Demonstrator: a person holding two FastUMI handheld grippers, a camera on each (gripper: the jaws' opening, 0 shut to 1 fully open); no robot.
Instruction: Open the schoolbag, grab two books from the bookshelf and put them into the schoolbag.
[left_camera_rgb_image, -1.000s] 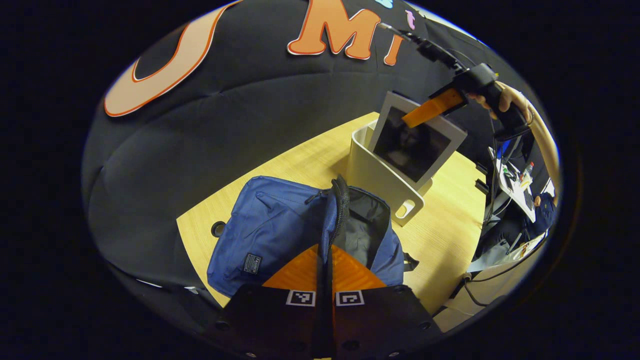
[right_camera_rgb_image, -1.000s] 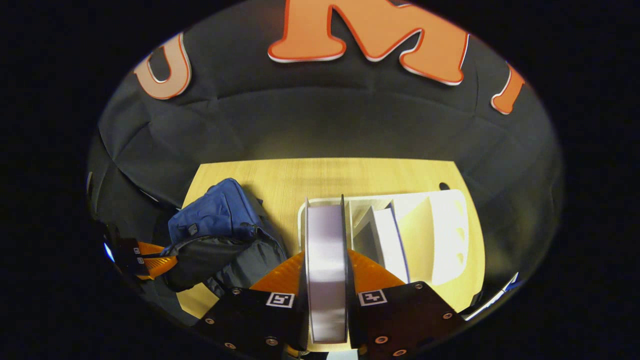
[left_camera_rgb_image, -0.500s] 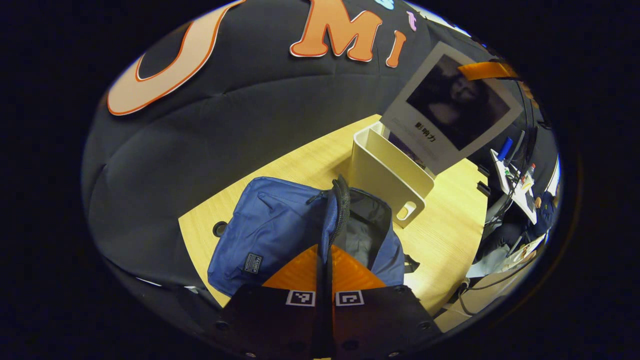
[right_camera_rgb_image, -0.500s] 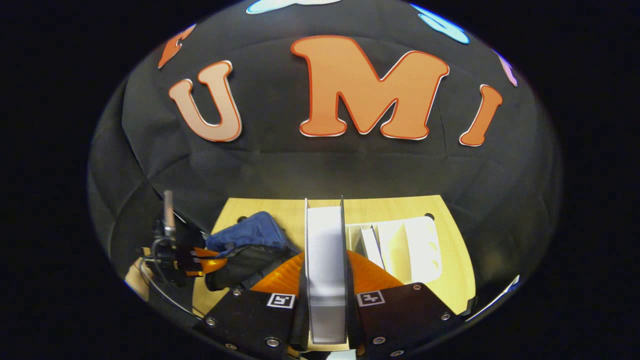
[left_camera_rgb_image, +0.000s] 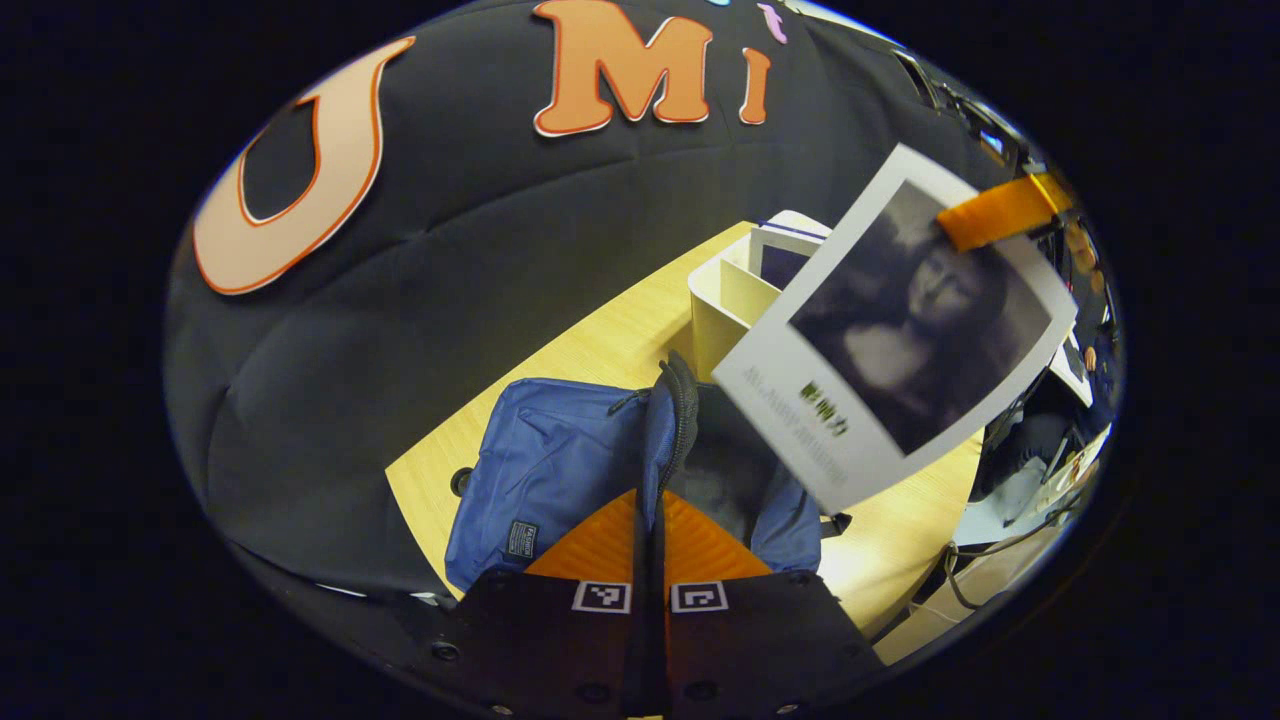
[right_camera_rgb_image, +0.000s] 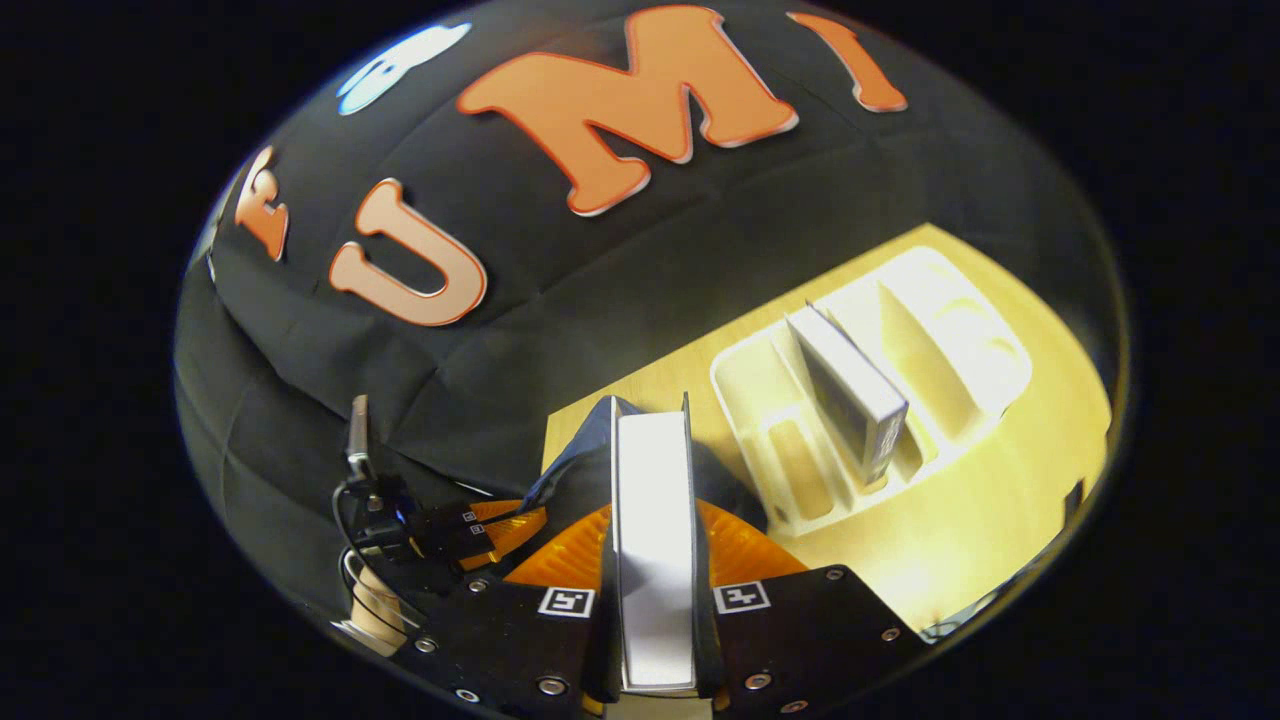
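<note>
Book (right_camera_rgb_image: 655, 540) clamped between right tongs (right_camera_rgb_image: 655, 545); left tongs (left_camera_rgb_image: 650, 525) pinching schoolbag (left_camera_rgb_image: 560, 465) rim.

A: Where does the bag (left_camera_rgb_image: 560, 470) sit?

B: On the table (left_camera_rgb_image: 600, 340), in front of the shelf (left_camera_rgb_image: 725, 300).

A: And the held book (left_camera_rgb_image: 900, 340)?

B: Above the bag's opening, in the right gripper (right_camera_rgb_image: 652, 600).

A: What is in the shelf?

B: A second book (right_camera_rgb_image: 850, 400), upright in a middle slot.

A: The left gripper (left_camera_rgb_image: 650, 560)?

B: At the bag's near rim.
</note>
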